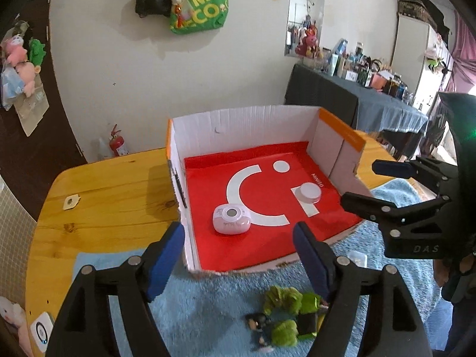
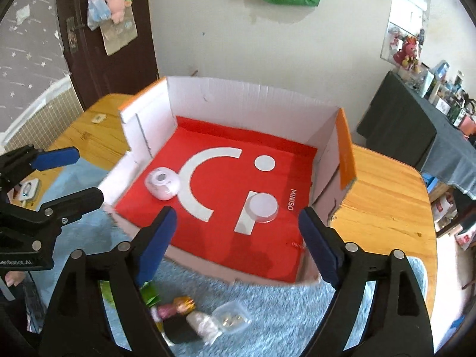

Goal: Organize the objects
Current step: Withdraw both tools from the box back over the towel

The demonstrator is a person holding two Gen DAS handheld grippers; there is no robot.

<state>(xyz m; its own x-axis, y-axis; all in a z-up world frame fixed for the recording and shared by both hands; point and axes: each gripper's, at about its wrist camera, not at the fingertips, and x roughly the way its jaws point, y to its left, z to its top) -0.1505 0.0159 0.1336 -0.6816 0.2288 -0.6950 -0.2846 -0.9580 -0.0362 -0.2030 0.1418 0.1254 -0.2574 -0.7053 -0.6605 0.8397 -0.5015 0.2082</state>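
Note:
A cardboard box with a red lining stands on the wooden table. Inside lie a pink-white rounded case and a round white lid. My left gripper is open and empty at the box's near left corner; it also shows in the right wrist view. My right gripper is open and empty over the box's near edge; it also shows in the left wrist view. In front of the box lie green toys, a small doll and a clear small container.
A blue fluffy mat covers the table's near part. A white device lies at the table's left edge. A small tag lies on bare wood. A cluttered side table stands at the right.

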